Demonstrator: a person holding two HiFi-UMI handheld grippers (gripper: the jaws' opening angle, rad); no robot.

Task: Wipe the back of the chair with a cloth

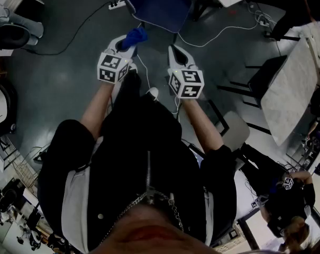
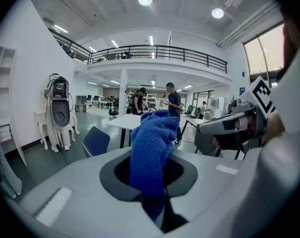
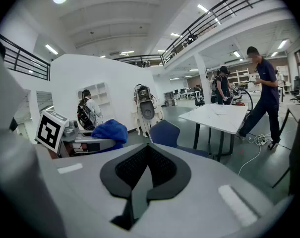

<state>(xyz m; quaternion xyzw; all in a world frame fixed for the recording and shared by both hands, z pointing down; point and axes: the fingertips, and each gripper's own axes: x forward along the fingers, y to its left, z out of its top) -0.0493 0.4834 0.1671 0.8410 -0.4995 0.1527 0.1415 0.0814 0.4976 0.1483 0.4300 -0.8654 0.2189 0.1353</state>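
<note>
The left gripper (image 1: 126, 43) is held short of the chair (image 1: 154, 4), on the person's side of it and a little to its left in the head view. Its jaws are clenched on the blue cloth (image 1: 135, 37). In the left gripper view the cloth (image 2: 150, 148) is pinched between them and bunches up above, with a loose fold standing forward toward the chair. The cloth is near the chair's nearest edge but apart from it, and grey floor (image 1: 70, 30) shows between the two.

The chair stands straight ahead of the person, dark blue, with nothing resting on it. From above, its seat and back are hard to tell apart. In the right gripper view the chair (image 3: 164, 132) shows a rounded blue panel toward the person, which is probably the back. Neither the cloth nor a gripper touches any part of it.

The right gripper (image 1: 175, 51) hangs on the near side of the chair, a little to its right and about level with the left one. Its jaws are pressed together along a seam with nothing between them. Beyond the chair stands a white table (image 3: 223, 115).

Judged from this, only the first part is done: the cloth is in hand. The wiping itself has not begun. What is left is to carry the cloth up to the chair's back, press it on and draw it across the surface.
</note>
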